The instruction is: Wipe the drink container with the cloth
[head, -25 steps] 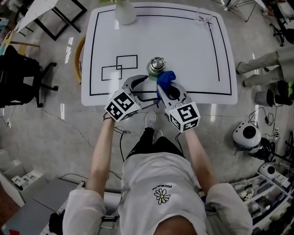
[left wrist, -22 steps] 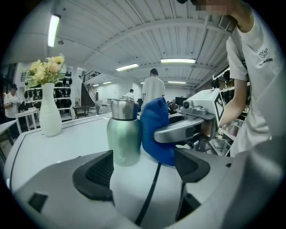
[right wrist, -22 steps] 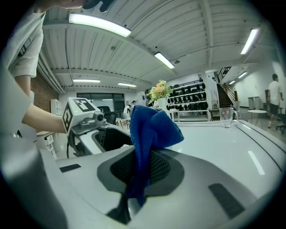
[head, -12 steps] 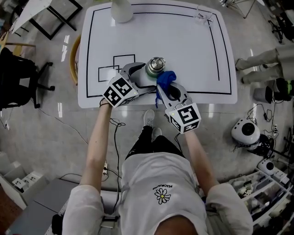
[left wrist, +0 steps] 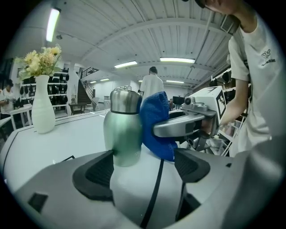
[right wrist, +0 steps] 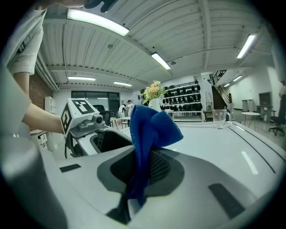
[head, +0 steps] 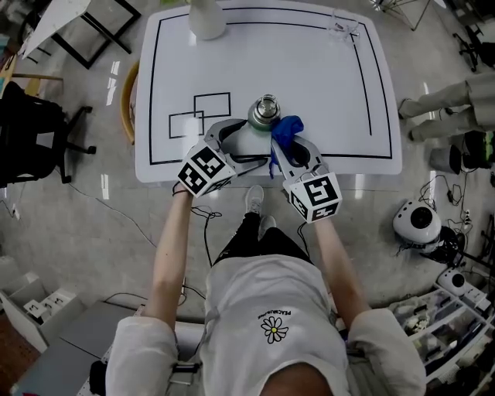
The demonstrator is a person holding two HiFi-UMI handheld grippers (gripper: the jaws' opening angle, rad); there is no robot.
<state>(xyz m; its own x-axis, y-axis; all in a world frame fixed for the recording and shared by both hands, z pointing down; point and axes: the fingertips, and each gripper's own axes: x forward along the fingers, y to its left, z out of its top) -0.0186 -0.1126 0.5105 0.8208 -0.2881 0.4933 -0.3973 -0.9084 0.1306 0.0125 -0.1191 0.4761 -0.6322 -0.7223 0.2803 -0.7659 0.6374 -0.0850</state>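
The left gripper (left wrist: 143, 169) stands with jaws apart at the green steel flask (left wrist: 123, 129), the right gripper (right wrist: 142, 173) pinches the blue cloth (right wrist: 149, 127) just beside it, and a flower vase (head: 207, 19) and a glass (head: 340, 31) stand well behind.

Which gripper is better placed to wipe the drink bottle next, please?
Likely the right. The right gripper is shut on the blue cloth, close beside the green bottle; the left gripper is open, faces the bottle and holds no cloth.

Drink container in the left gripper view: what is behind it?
The blue cloth, pinched in the right gripper, sits close at the right of the drink container, partly behind it. The drink container hides the cloth's edge there, so whether they touch cannot be seen.
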